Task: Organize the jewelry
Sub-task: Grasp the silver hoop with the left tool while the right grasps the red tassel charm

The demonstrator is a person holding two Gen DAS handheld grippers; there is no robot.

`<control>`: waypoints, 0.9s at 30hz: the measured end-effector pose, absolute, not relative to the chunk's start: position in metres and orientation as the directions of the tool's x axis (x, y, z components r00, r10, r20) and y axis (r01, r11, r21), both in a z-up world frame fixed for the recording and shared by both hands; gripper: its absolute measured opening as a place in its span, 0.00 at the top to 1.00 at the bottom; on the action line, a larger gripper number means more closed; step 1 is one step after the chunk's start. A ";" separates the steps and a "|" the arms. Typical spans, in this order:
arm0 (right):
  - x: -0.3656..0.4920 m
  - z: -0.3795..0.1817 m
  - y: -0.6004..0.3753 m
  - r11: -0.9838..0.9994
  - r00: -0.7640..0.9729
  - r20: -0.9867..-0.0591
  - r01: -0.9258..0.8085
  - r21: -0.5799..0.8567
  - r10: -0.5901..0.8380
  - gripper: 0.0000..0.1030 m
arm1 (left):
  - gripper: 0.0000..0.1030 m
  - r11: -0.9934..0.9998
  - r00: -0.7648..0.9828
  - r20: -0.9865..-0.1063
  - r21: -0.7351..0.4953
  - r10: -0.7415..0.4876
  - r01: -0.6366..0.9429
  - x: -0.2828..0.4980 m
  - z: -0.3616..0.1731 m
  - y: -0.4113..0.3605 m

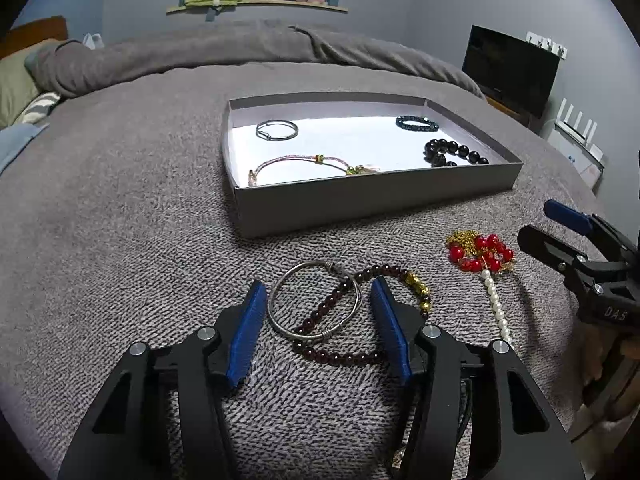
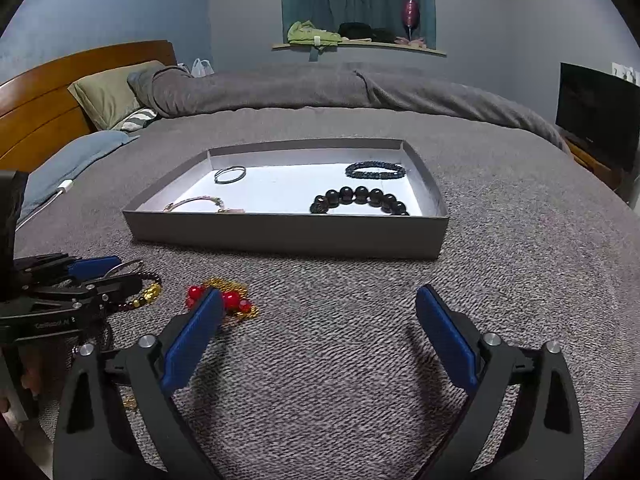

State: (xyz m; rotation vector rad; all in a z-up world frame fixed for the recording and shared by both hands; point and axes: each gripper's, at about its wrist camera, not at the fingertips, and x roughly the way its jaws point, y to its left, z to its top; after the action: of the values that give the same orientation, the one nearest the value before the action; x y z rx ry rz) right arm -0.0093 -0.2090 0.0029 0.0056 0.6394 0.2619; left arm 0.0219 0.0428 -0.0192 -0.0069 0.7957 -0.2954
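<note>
A grey tray (image 1: 360, 196) on the bed holds a thin silver ring bangle (image 1: 277, 130), a pink cord bracelet (image 1: 304, 164), a dark braided bracelet (image 1: 417, 123) and a black bead bracelet (image 1: 454, 152). On the blanket in front of it lie a silver bangle (image 1: 316, 304), a dark red bead bracelet (image 1: 340, 356) with gold charms, and a red bead and gold chain piece (image 1: 480, 254) with a pearl strand (image 1: 496, 308). My left gripper (image 1: 318, 292) is open, its fingers either side of the silver bangle. My right gripper (image 2: 320, 300) is open and empty, right of the red beads (image 2: 230, 300).
The grey blanket (image 2: 520, 280) covers the bed. Pillows (image 2: 108, 92) and a wooden headboard (image 2: 48, 96) are at the far left. A black screen (image 2: 596, 116) stands at the right. A shelf (image 2: 356, 42) with clothes is on the back wall.
</note>
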 end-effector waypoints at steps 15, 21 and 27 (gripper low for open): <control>-0.013 -0.005 -0.184 0.933 0.699 -0.623 -0.315 0.173 0.352 0.58 | 0.53 0.961 0.663 -0.703 -0.115 -0.257 0.251 0.022 -0.016 0.044; -0.010 -0.009 -0.177 0.931 0.681 -0.642 -0.325 0.165 0.351 0.85 | 0.53 0.962 0.667 -0.701 -0.107 -0.253 0.252 0.022 -0.016 0.043; -0.014 -0.003 -0.183 0.931 0.705 -0.613 -0.322 0.172 0.358 0.91 | 0.53 0.963 0.684 -0.687 -0.094 -0.246 0.251 0.020 -0.013 0.043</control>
State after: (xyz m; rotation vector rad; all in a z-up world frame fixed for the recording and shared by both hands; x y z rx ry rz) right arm -0.0139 -0.1829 -0.0034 0.0537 0.6920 0.3780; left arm 0.0196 0.0429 -0.0128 0.0078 0.7693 -0.2786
